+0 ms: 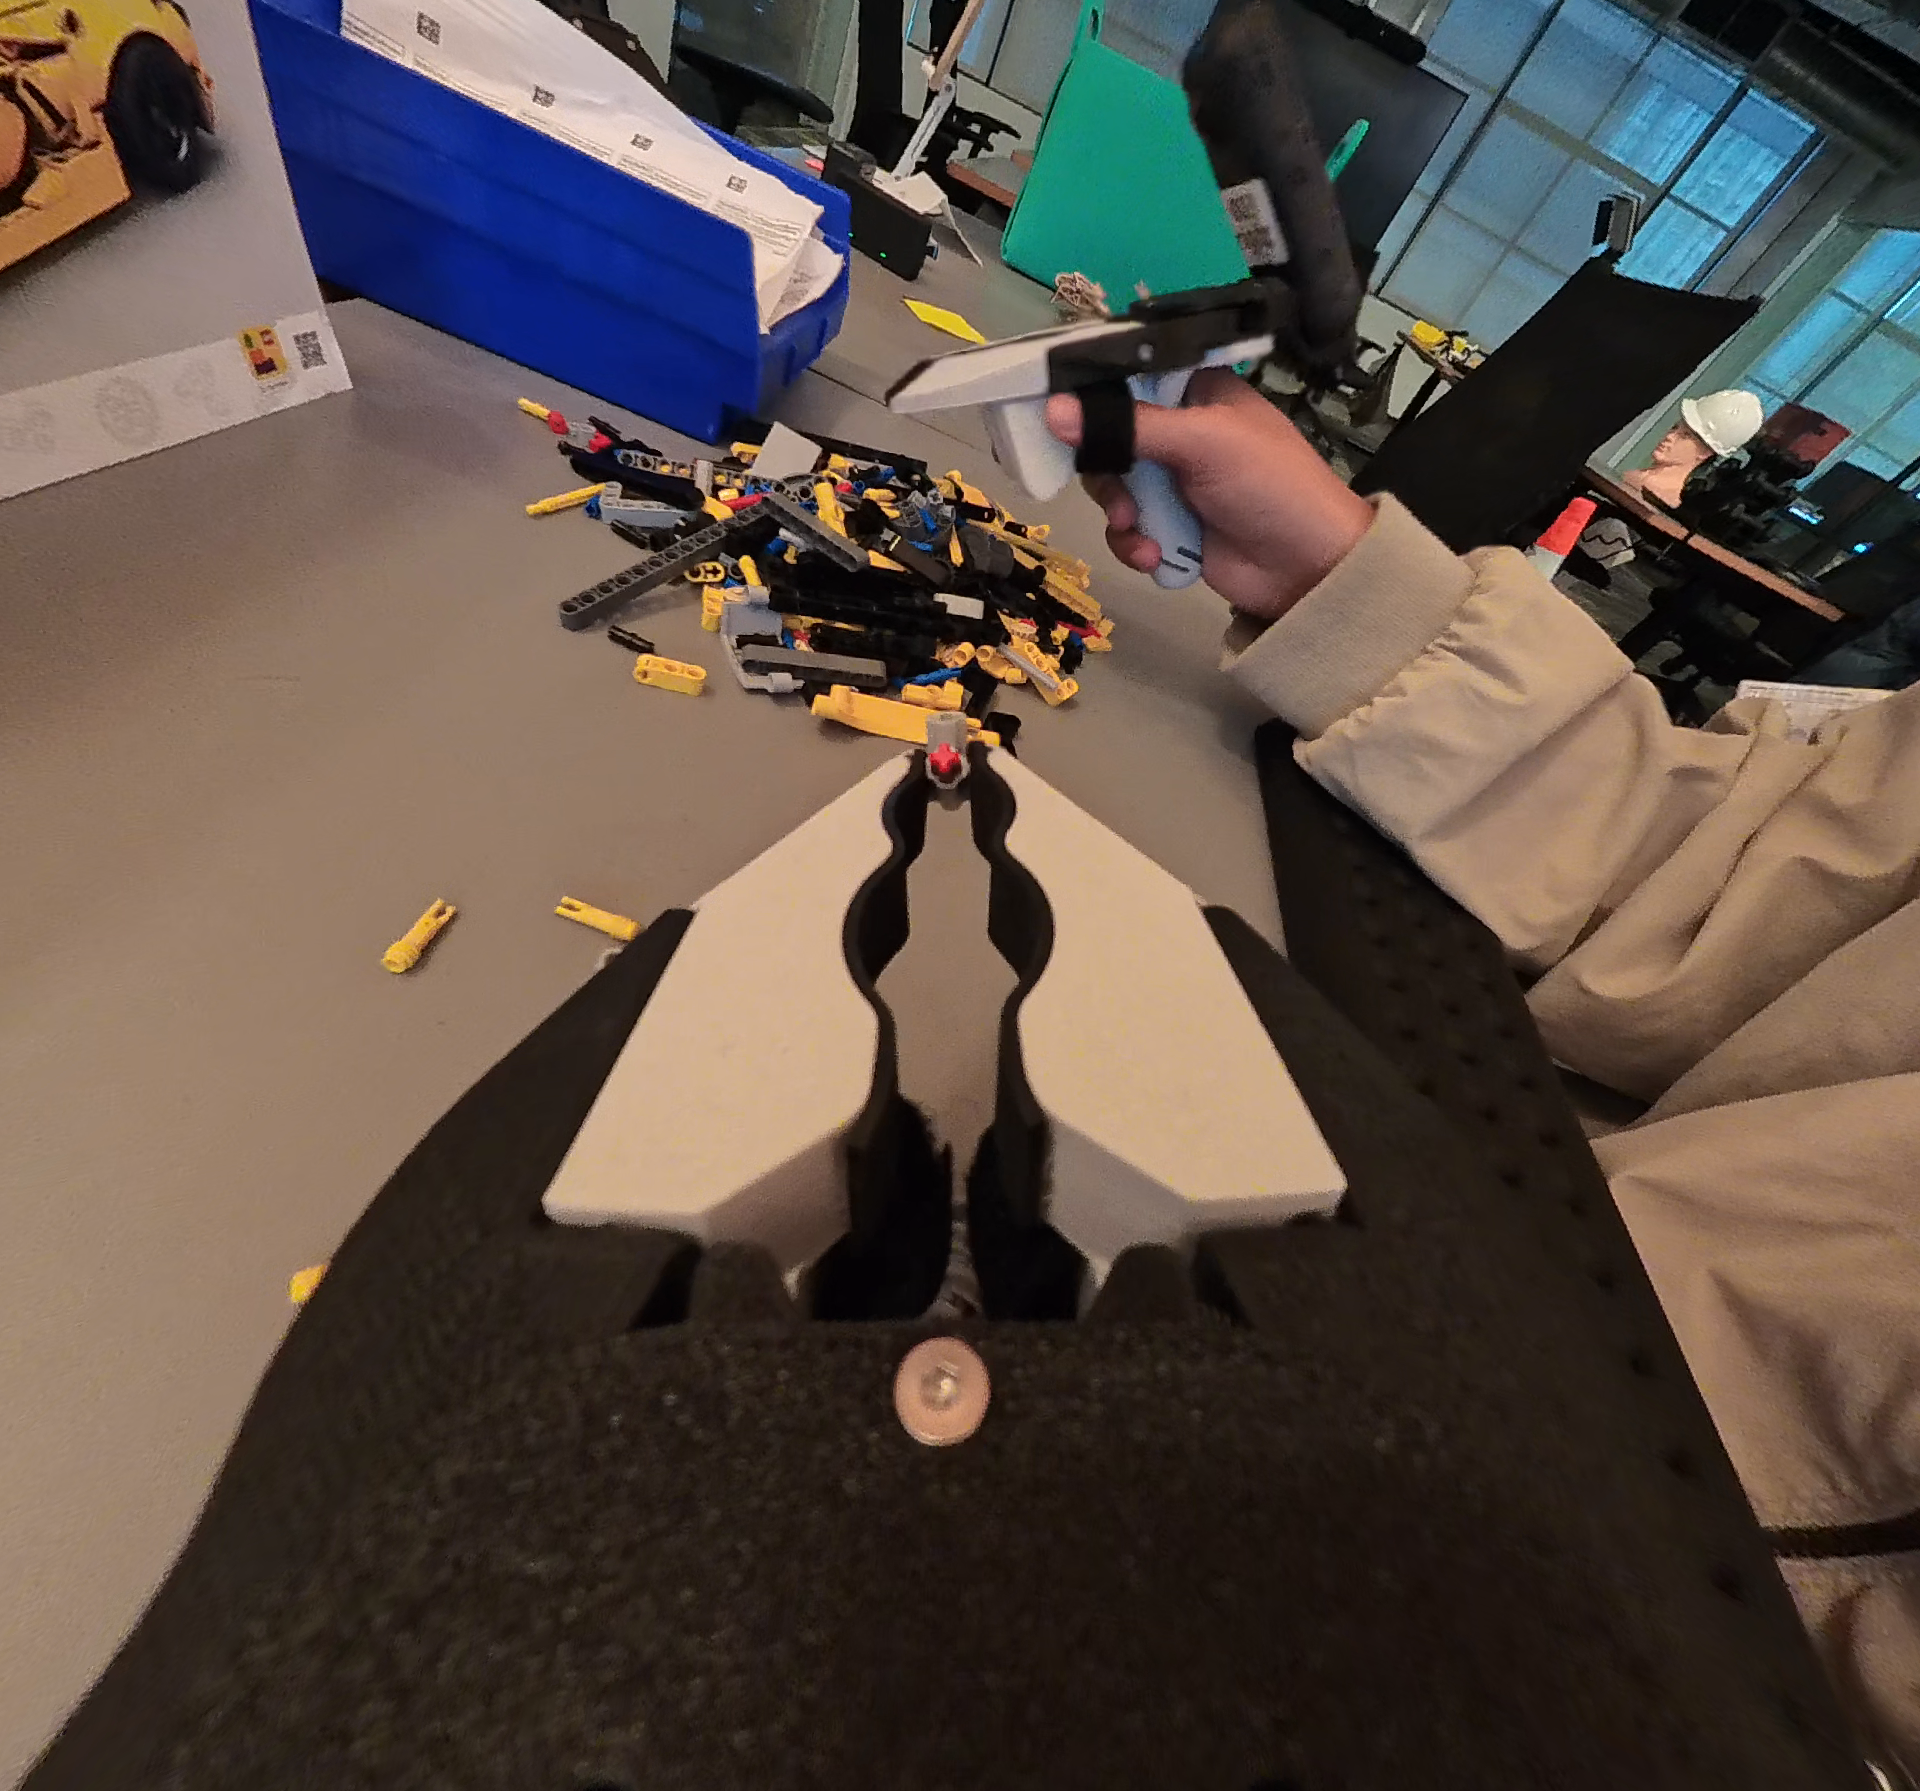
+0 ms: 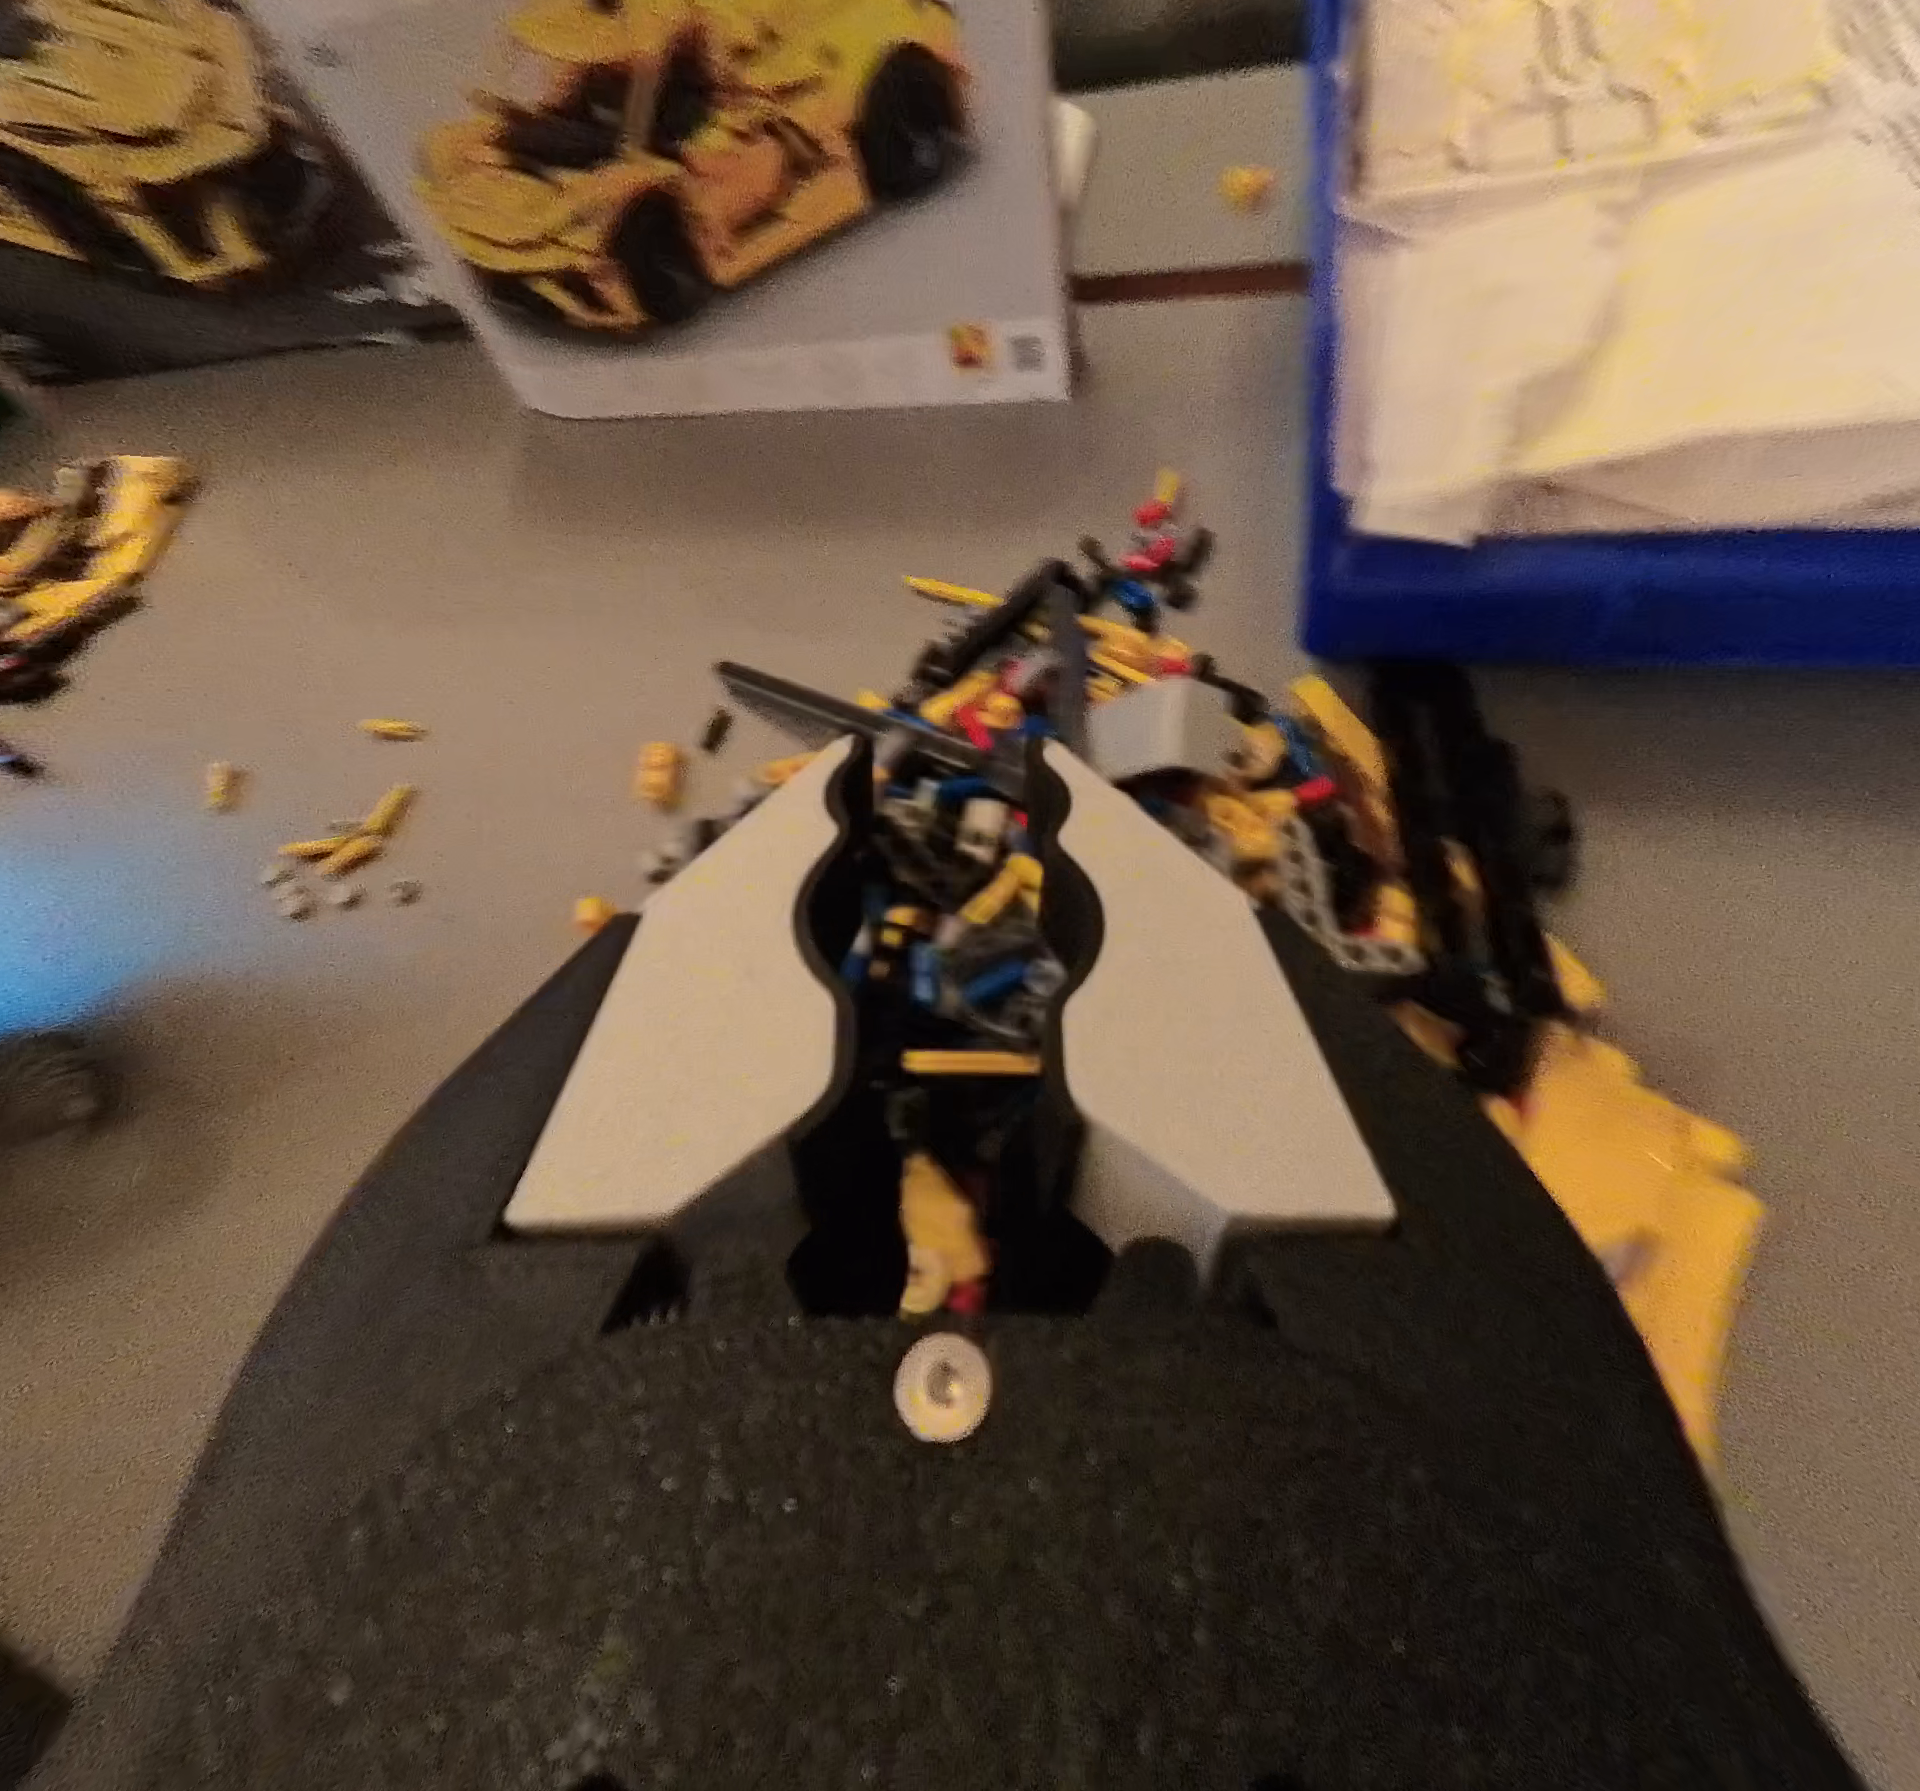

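The left claw (image 1: 945, 767) is pinching a small grey piece with a red pin (image 1: 944, 754) at its very tips, lifted just short of the pile of loose building parts (image 1: 852, 578) that is lying on the grey worktop (image 1: 260, 702). The piece is tiny, grey-bodied, with one red end facing the camera. Two stray yellow pins (image 1: 418, 936) are lying apart on the left. One blue bin (image 1: 499, 214) with papers is standing behind the pile. Further right, the right claw (image 2: 948, 754) is hanging spread and unladen above the same pile (image 2: 1143, 806), its view blurred; a hand (image 1: 1226, 505) is gripping its handle.
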A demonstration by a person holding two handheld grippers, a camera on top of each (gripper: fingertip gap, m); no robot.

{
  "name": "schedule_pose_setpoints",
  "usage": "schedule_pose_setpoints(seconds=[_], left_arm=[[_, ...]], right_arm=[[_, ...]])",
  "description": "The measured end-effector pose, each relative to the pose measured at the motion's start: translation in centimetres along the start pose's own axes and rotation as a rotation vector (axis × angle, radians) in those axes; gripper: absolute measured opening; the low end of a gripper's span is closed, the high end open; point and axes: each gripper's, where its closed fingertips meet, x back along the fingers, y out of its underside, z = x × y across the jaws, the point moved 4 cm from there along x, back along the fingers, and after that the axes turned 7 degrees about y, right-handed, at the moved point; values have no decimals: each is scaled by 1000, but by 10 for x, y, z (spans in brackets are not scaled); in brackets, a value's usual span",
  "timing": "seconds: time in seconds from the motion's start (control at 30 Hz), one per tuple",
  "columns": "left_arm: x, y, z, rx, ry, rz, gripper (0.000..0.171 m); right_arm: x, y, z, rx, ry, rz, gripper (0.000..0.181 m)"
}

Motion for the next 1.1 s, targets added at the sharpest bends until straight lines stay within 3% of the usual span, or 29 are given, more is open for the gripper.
schedule_pose_setpoints(seconds=[0.07, 0.13, 0.23, 0.33, 0.43, 0.53, 0.7, 0.8, 0.93, 1.1], left_arm=[[1, -2, 0, 22, 17, 23, 7], [3, -5, -1, 63, 43, 52, 7], [6, -7, -3, 140, 81, 98, 7], [8, -7, -3, 204, 129, 113, 7], [6, -6, -1, 241, 168, 100, 7], [4, -2, 1, 263, 194, 67, 7], [1, -2, 9, 300, 269, 70, 7], [4, -6, 10, 343, 312, 104, 7], [8, -12, 3, 385, 292, 186, 9], [9, -14, -3, 435, 283, 238, 8]], right_arm=[[6, -4, -68, 100, -278, 83, 27], [13, 14, -141, 273, -510, 81, 33], [24, 34, -209, 557, -543, 248, 35], [26, 22, -225, 691, -311, 513, 24], [20, 33, -239, 804, -406, 410, 46], [18, 31, -234, 905, -402, 373, 46], [17, 31, -237, 954, -398, 384, 23], [18, 29, -239, 914, -362, 427, 17], [12, 23, -237, 727, -259, 436, 16], [9, 25, -240, 692, -146, 429, 16]])
